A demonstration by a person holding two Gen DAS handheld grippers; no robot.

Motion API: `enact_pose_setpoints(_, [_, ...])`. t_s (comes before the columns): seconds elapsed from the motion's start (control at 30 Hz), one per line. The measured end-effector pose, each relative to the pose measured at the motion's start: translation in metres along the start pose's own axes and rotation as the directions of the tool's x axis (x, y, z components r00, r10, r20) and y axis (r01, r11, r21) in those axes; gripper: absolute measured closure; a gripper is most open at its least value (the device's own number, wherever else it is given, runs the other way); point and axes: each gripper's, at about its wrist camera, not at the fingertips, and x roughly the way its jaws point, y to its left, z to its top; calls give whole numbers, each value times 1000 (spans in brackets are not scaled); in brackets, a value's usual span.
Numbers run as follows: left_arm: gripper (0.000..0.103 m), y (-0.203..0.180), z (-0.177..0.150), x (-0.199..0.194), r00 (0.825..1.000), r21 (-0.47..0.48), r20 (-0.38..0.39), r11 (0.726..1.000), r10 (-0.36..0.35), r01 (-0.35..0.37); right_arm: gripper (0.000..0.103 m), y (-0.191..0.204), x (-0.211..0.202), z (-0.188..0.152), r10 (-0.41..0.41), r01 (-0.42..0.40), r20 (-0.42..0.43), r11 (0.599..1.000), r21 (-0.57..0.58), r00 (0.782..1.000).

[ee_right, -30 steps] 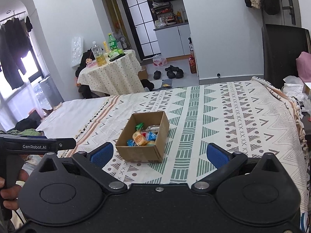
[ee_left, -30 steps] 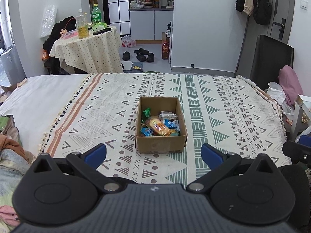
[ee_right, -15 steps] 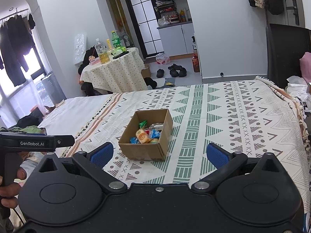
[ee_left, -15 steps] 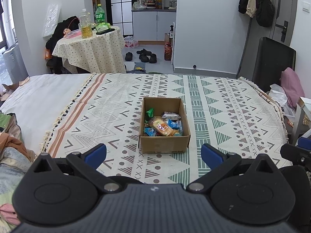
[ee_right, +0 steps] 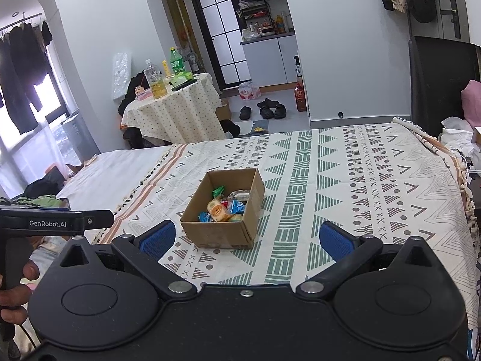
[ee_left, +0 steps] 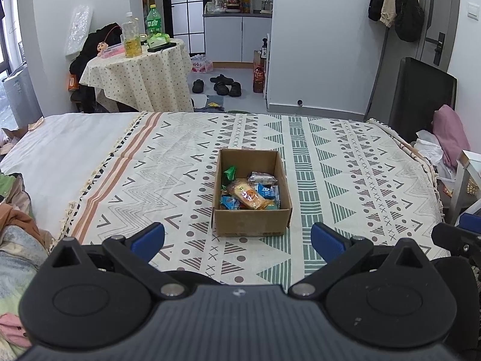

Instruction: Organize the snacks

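Observation:
An open cardboard box (ee_left: 252, 221) stands on the patterned bedspread (ee_left: 345, 180), holding several wrapped snacks: an orange pack (ee_left: 247, 196), a green one (ee_left: 229, 173), blue ones and a silver one. It also shows in the right wrist view (ee_right: 224, 231), with the snacks (ee_right: 221, 209) inside. My left gripper (ee_left: 237, 239) is open and empty, just short of the box's near wall. My right gripper (ee_right: 246, 239) is open and empty, near the box's front right. The left gripper's body (ee_right: 54, 224) shows at the left of the right wrist view.
A round table (ee_left: 141, 75) with bottles stands beyond the bed. Shoes (ee_left: 222, 84) lie on the floor. A black chair (ee_left: 421, 96) and pink cloth (ee_left: 451, 132) are at the right. Clothes (ee_left: 15, 225) lie at the bed's left edge.
Both grippers have drawn back and risen slightly, so the box sits a little lower and farther in view. Both stay open and empty.

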Motion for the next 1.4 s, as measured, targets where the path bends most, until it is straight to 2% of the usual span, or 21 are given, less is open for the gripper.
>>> enact_pose_setpoints(1.4, [0,-3,-3,0,1000,-2,-2,1000,1,-1,0,1,-1,1,-4,4,-6,1000,0,1000])
